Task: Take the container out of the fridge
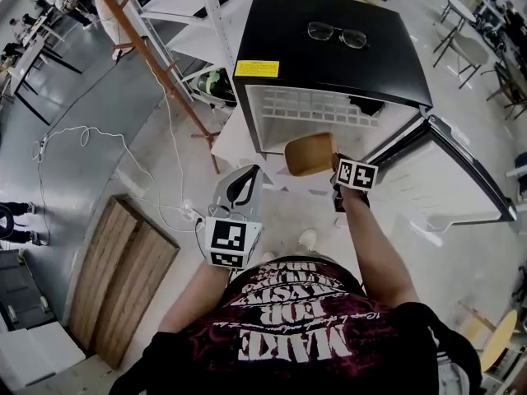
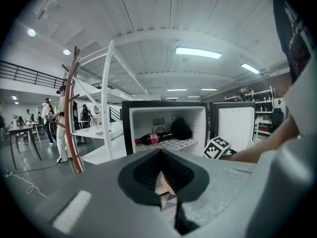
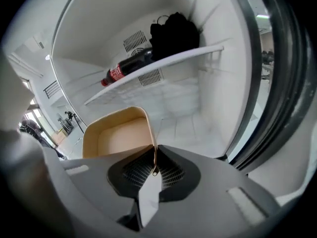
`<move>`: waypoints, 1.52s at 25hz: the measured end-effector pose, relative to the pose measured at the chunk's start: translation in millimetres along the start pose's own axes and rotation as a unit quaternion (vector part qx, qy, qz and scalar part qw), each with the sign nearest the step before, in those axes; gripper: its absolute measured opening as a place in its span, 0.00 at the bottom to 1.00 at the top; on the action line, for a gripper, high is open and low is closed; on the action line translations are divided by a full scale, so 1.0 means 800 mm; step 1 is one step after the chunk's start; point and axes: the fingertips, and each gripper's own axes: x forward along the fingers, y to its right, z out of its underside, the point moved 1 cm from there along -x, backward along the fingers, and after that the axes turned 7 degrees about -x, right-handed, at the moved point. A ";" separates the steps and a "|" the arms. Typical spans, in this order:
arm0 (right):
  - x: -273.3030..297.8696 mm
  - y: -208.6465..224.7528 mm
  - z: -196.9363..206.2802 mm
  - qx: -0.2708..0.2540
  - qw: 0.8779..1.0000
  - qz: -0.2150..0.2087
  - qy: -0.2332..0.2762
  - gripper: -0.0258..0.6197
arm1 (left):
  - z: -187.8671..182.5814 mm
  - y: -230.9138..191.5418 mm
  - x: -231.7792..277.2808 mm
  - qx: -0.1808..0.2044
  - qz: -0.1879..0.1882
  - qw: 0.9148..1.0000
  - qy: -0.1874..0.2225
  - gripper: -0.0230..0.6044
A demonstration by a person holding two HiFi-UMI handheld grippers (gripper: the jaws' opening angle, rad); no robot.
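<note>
Gripping the container [image 3: 116, 135] by its rim, the right gripper [image 3: 154, 155] is seen with jaws narrowed onto it. The container is held just outside the open fridge [image 1: 329, 48]. The left gripper [image 2: 166, 190] is held apart, jaws together, nothing between. A bottle [image 2: 151, 139] is seen on the shelf.

Head view looks steeply down; both tool views face the open fridge [image 1: 288, 23].

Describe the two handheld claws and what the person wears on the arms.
Both are light grey shells with black ribbed pads in teardrop recesses: left claw, right claw. Each carries a cube with black-and-white square markers. The person's black printed T-shirt has short sleeves.
</note>
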 end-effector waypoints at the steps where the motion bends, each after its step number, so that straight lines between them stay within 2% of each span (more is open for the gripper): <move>1: -0.008 -0.003 -0.002 0.001 1.000 -0.001 0.008 0.11 | 0.001 0.001 -0.003 0.000 0.002 1.000 -0.001 0.04; 18: -0.133 -0.062 -0.029 -0.031 0.993 -0.008 0.115 0.11 | 0.006 0.017 -0.043 0.007 0.041 0.999 0.010 0.04; 28: -0.210 -0.090 -0.057 -0.030 0.983 -0.015 0.179 0.11 | 0.004 0.032 -0.064 -0.009 0.063 0.998 0.020 0.04; 38: -0.260 -0.112 -0.069 -0.030 0.975 -0.021 0.219 0.11 | 0.003 0.045 -0.078 -0.011 0.077 0.997 0.023 0.04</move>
